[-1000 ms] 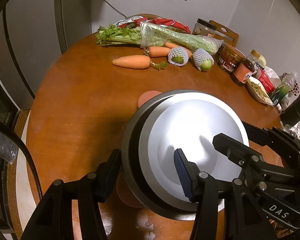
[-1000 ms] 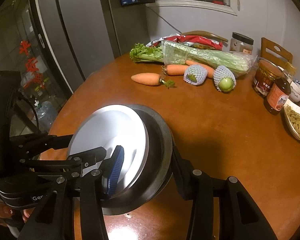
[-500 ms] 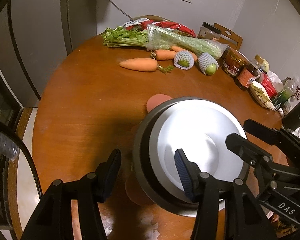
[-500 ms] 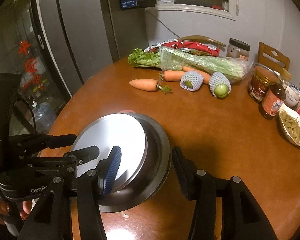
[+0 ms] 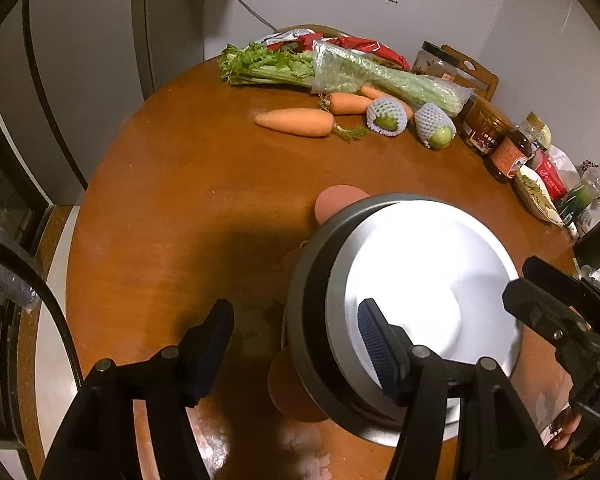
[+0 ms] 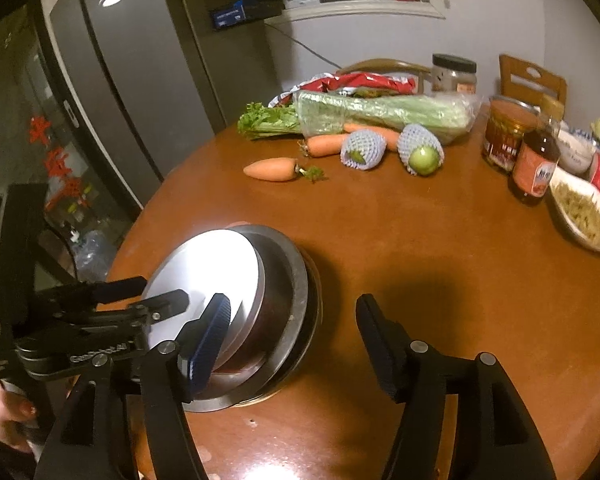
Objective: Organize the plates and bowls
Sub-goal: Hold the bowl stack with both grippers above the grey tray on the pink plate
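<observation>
Both our grippers, left and right, have just opened, fingers apart; the tilted plate could slide off the bowl.

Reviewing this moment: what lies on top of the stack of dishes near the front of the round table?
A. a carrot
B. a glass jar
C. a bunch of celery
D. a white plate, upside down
D: the white plate lies bottom-up on the dark metal bowls, while the carrot, celery and jar sit at the far side of the table.
</observation>
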Demonstrator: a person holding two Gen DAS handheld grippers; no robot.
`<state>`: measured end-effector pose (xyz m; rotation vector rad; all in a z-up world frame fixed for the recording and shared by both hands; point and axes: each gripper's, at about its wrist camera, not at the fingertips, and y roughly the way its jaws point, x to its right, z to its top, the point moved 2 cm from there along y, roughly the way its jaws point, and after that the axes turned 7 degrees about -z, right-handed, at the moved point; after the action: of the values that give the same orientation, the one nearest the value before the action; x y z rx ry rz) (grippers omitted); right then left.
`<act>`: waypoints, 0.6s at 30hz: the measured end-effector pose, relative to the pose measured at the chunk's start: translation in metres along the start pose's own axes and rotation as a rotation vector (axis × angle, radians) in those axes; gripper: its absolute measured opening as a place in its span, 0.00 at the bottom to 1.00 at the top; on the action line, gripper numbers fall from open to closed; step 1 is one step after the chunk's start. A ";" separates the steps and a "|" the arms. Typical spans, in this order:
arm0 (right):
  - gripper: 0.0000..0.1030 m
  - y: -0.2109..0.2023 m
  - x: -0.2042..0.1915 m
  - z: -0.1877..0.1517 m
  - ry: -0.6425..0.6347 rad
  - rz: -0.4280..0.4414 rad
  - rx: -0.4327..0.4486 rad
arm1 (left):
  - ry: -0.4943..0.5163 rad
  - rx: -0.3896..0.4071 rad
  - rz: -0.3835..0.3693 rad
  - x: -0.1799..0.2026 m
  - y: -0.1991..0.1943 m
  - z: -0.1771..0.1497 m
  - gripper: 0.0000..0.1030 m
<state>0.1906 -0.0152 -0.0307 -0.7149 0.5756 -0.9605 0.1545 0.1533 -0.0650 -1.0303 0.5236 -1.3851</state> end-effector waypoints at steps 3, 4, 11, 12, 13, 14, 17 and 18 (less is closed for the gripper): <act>0.65 0.004 -0.004 -0.001 0.004 0.014 -0.021 | 0.000 -0.014 -0.001 0.000 0.006 0.001 0.63; 0.66 0.006 -0.006 -0.002 0.003 0.019 -0.027 | 0.001 -0.020 0.003 -0.001 0.008 0.001 0.63; 0.66 0.018 -0.015 -0.006 -0.006 0.038 -0.069 | 0.011 -0.022 -0.017 0.001 0.014 0.001 0.63; 0.66 0.019 -0.016 -0.007 -0.008 0.042 -0.072 | 0.010 -0.020 -0.018 0.001 0.014 0.001 0.63; 0.66 0.020 -0.017 -0.006 -0.011 0.042 -0.074 | 0.013 -0.019 -0.022 0.002 0.014 0.001 0.63; 0.66 0.021 -0.017 -0.006 -0.017 0.036 -0.073 | 0.020 -0.016 -0.025 0.003 0.014 0.001 0.63; 0.66 0.021 -0.018 -0.005 -0.030 0.030 -0.063 | 0.039 -0.014 -0.039 0.008 0.014 0.000 0.63; 0.66 0.021 -0.018 -0.005 -0.031 0.031 -0.062 | 0.044 -0.015 -0.045 0.010 0.015 0.000 0.63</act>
<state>0.1897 0.0068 -0.0481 -0.7726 0.5894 -0.9048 0.1640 0.1417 -0.0745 -1.0307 0.5465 -1.4481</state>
